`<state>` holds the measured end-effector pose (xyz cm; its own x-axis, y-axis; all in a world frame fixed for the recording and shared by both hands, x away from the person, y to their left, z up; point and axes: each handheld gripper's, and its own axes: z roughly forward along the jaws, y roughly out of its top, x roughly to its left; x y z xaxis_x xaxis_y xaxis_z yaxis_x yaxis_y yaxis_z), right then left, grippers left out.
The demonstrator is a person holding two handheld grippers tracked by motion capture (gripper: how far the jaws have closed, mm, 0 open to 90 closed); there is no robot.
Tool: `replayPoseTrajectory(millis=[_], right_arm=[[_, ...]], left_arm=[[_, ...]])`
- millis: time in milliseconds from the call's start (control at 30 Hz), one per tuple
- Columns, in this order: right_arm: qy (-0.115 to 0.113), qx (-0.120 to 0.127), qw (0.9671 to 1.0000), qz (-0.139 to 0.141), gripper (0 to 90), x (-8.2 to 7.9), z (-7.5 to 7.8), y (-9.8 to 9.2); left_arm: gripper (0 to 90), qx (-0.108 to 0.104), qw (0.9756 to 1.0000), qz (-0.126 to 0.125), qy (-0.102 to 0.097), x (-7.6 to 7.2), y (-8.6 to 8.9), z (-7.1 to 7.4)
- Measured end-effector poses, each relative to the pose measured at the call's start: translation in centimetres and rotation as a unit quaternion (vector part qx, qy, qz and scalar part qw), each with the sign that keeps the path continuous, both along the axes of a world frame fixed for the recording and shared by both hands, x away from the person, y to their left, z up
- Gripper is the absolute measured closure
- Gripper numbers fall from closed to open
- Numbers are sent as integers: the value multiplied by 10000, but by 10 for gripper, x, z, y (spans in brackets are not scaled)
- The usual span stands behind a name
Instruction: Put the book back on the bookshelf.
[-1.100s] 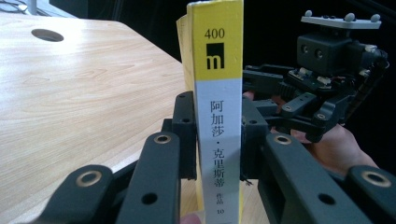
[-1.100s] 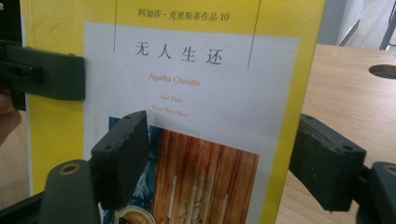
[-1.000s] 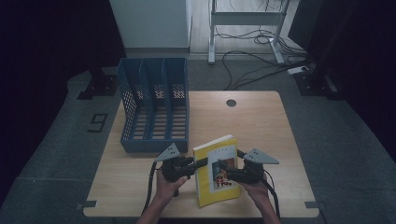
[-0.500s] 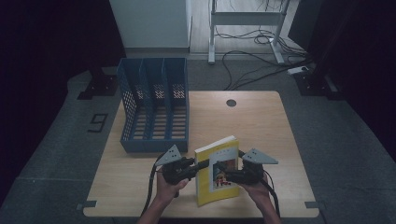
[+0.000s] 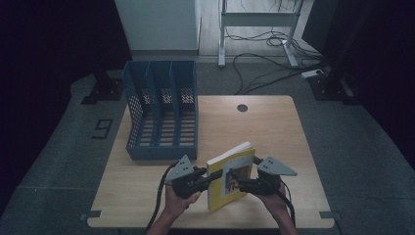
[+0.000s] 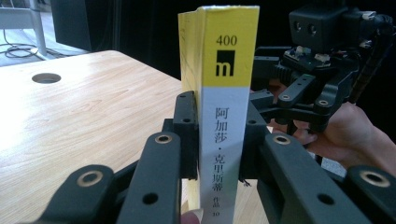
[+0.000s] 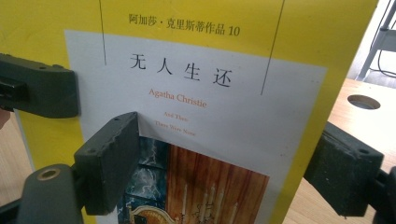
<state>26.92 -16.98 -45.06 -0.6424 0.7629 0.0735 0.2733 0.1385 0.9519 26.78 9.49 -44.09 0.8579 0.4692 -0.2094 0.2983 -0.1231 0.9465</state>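
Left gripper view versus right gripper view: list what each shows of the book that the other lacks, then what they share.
Left gripper view: the book spine-on, marked 400, clamped between the left gripper's jaws, with a hand behind. Right gripper view: the front cover reading Agatha Christie above a picture, with the right gripper's jaws spread wide. Shared: the yellow-and-white book standing upright, and the wooden table with its round hole.

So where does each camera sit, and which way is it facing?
High view: above the person's side, looking forward and down at the table, rack, book, both hands.
Left tool view: on the left tool, looking along its jaws clamped on the book's spine, opposite hand beyond.
Right tool view: on the right tool, facing the cover.
All share the book.
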Motion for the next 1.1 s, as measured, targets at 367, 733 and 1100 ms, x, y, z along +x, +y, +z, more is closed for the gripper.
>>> replayPoseTrajectory(millis=[367, 733, 1100], right_arm=[[-116, -28, 9998, 181, 188, -1, -3, 4], [-111, 7, 9998, 155, 202, 0, -4, 4], [-117, 6, 9998, 183, 210, 0, -4, 4]], left_arm=[[728, 32, 9999, -27, 109, 3, 1, -1], [712, -118, 9998, 17, 176, 4, 2, 0], [754, 7, 9999, 137, 18, 2, 2, 0]])
